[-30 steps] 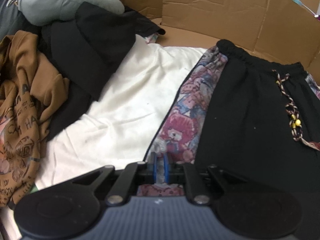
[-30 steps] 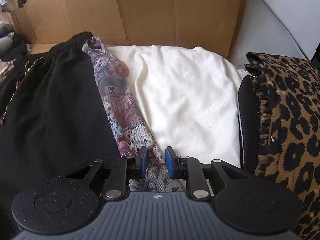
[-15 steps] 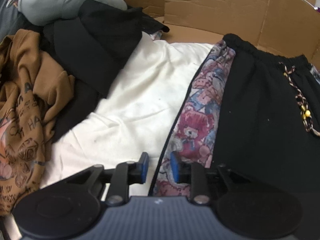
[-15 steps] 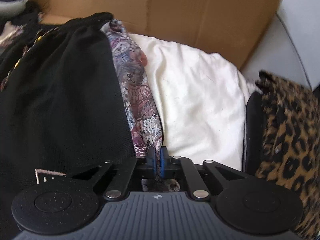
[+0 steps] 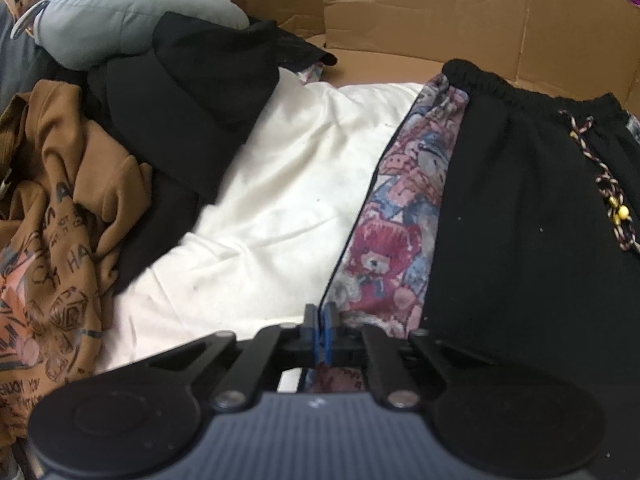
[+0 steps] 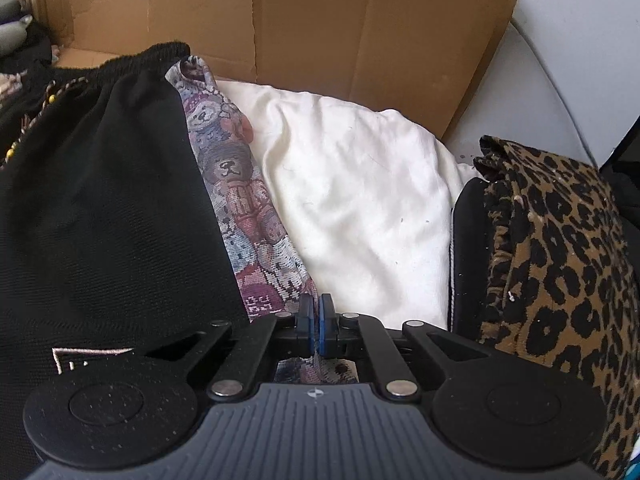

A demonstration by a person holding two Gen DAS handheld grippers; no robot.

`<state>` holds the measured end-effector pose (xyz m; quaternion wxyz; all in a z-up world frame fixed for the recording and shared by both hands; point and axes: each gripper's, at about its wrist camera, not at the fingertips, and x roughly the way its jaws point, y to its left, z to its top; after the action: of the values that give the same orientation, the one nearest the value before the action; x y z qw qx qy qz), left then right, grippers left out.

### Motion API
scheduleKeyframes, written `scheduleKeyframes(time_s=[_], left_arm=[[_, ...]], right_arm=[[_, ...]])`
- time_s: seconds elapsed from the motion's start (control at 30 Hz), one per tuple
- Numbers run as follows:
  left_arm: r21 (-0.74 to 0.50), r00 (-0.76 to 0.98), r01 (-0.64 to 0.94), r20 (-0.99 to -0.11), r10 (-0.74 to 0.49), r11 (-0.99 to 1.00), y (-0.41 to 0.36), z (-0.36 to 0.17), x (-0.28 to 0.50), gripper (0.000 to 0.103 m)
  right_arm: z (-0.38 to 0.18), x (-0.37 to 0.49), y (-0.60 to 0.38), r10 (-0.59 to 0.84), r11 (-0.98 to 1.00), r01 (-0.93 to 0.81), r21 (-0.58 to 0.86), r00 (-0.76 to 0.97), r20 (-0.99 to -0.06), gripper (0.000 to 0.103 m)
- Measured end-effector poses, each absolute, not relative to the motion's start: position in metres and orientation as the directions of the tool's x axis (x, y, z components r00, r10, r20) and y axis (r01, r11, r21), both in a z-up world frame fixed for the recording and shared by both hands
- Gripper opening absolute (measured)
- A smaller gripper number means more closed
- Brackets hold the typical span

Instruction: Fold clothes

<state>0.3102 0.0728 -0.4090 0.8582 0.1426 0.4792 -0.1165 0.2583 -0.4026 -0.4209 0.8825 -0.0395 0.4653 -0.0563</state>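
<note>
The white sheet (image 5: pixel 280 208) gives free room on both sides of the black shorts (image 5: pixel 528 220). At its left edge a pile of a brown printed garment (image 5: pixel 60 208) and black clothes (image 5: pixel 192 92) closes the way, and at its right edge a leopard-print cushion (image 6: pixel 560 248) stands. Along the far edge the cardboard wall (image 6: pixel 320 28) rises and blocks any passage.

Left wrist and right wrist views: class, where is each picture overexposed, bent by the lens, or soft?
Left wrist view: window glare top left, cardboard wall bowed, slightly soft throughout. Right wrist view: white sheet bright but creases readable, dark corners from the fisheye, leopard-print fabric sharp.
</note>
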Motion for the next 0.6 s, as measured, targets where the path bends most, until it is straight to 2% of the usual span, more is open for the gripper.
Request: scheduleKeyframes(time_s=[0.07, 0.23, 0.43, 0.47, 0.53, 0.6], left_arm=[[0.126, 0.518, 0.313, -0.854, -0.058, 0.942, 0.073, -0.408, 0.313, 0.006], [0.087, 0.541, 0.285, -0.836, -0.086, 0.954, 0.069, -0.399, 0.311, 0.009], [0.069, 0.561, 0.356, -0.814, -0.154, 0.932, 0.053, -0.384, 0.313, 0.014], [0.062, 0.559, 0.360, -0.813, -0.162, 0.931, 0.051, -0.382, 0.315, 0.014], [0.048, 0.557, 0.355, -0.813, -0.170, 0.934, 0.047, -0.380, 0.323, 0.014], [0.039, 0.572, 0.350, -0.800, -0.181, 0.936, 0.041, -0.379, 0.330, 0.014]], right_arm=[[-0.423, 0.256, -0.414, -0.084, 0.995, 0.087, -0.042, 0.564, -0.822, 0.000], [-0.419, 0.252, -0.429, -0.044, 0.989, 0.138, 0.044, 0.577, -0.816, 0.005], [-0.407, 0.265, -0.415, -0.037, 0.998, 0.065, 0.004, 0.611, -0.791, 0.008], [-0.406, 0.270, -0.411, -0.034, 0.999, 0.045, -0.008, 0.611, -0.791, 0.009], [-0.403, 0.280, -0.404, -0.027, 1.000, 0.004, -0.031, 0.613, -0.790, 0.024], [-0.399, 0.291, -0.397, -0.033, 0.998, -0.018, -0.057, 0.628, -0.778, 0.025]])
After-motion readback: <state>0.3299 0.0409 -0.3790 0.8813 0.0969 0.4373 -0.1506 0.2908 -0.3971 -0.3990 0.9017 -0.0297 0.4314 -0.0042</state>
